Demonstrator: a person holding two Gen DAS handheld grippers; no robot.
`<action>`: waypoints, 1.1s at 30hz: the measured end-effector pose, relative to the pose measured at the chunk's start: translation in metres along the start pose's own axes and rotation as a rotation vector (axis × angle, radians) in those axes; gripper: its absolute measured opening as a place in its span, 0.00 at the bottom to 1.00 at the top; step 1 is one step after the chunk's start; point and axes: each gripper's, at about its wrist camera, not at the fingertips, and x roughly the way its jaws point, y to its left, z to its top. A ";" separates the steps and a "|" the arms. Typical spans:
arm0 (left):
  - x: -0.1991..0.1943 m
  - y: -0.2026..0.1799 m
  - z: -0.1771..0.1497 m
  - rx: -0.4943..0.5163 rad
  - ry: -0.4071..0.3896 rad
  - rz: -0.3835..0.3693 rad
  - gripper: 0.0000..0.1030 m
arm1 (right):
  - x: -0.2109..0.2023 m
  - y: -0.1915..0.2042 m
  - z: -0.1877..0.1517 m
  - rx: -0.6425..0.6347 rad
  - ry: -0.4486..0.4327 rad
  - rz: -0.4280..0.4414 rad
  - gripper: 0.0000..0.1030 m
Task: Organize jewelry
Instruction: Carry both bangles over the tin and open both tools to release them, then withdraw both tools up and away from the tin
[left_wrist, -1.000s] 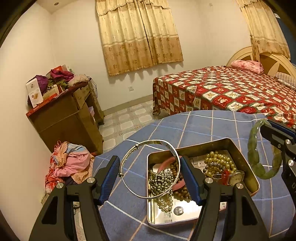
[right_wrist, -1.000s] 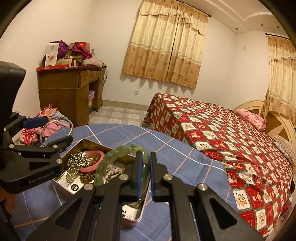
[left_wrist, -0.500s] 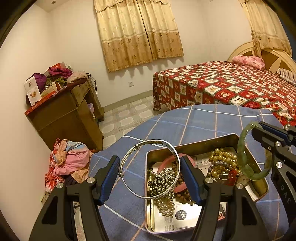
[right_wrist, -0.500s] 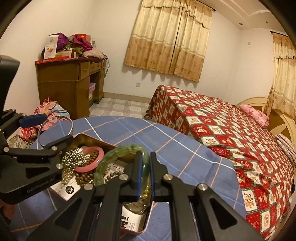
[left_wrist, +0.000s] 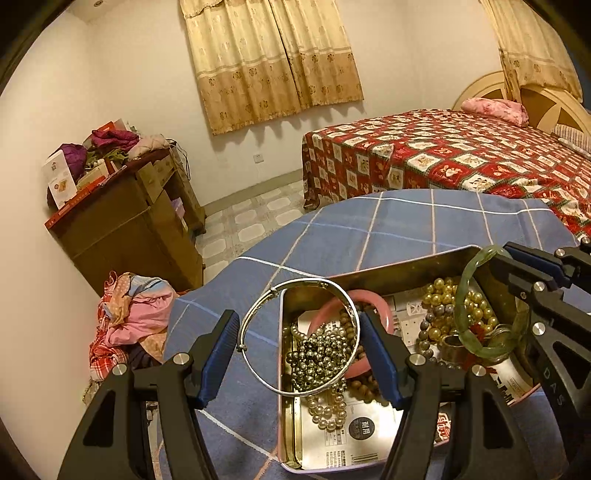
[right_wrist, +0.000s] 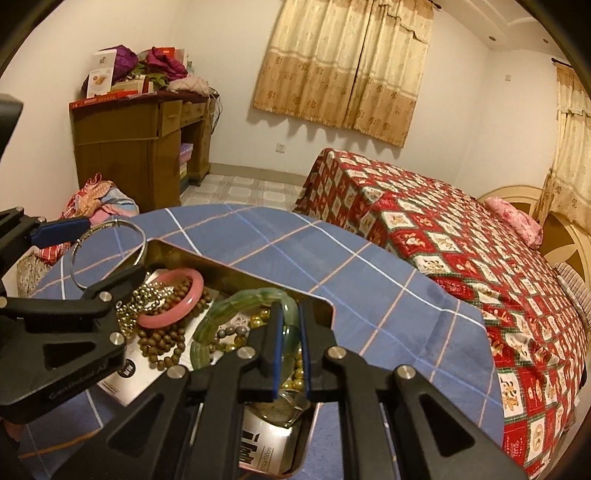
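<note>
A thin silver bangle (left_wrist: 306, 282) spans my left gripper (left_wrist: 299, 332), whose blue pads press on its two sides; it hangs over the left end of an open metal tin (left_wrist: 406, 264). My right gripper (right_wrist: 290, 314) is shut on a green jade bracelet (right_wrist: 236, 302), held just above the tin's right end. Inside the tin lie a pink bangle (right_wrist: 184, 310), silver beads (left_wrist: 317, 354), gold pearls (left_wrist: 443, 291) and brown wooden beads (right_wrist: 162, 343). The right wrist view shows the left gripper (right_wrist: 110, 251) with the bangle (right_wrist: 114, 221) at the left.
The tin rests on a round table with a blue checked cloth (left_wrist: 406, 221), whose edge curves close behind it. Beyond are a bed with a red patterned cover (left_wrist: 461, 158), a cluttered wooden desk (left_wrist: 122, 221) and a pile of clothes (left_wrist: 133, 317) on the floor.
Both grippers have sunk toward the tin, which now looms larger. The green bracelet has come down from beside the tin's right end to just over the jewelry inside it.
</note>
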 end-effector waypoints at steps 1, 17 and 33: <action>0.000 0.000 0.000 -0.001 -0.002 -0.004 0.66 | 0.001 0.000 -0.001 0.002 0.003 0.005 0.11; -0.033 0.010 0.005 -0.010 -0.047 0.052 0.83 | -0.027 -0.012 -0.010 0.044 -0.028 -0.031 0.54; -0.095 0.033 -0.010 -0.074 -0.124 0.065 0.84 | -0.074 -0.028 -0.013 0.115 -0.113 -0.030 0.63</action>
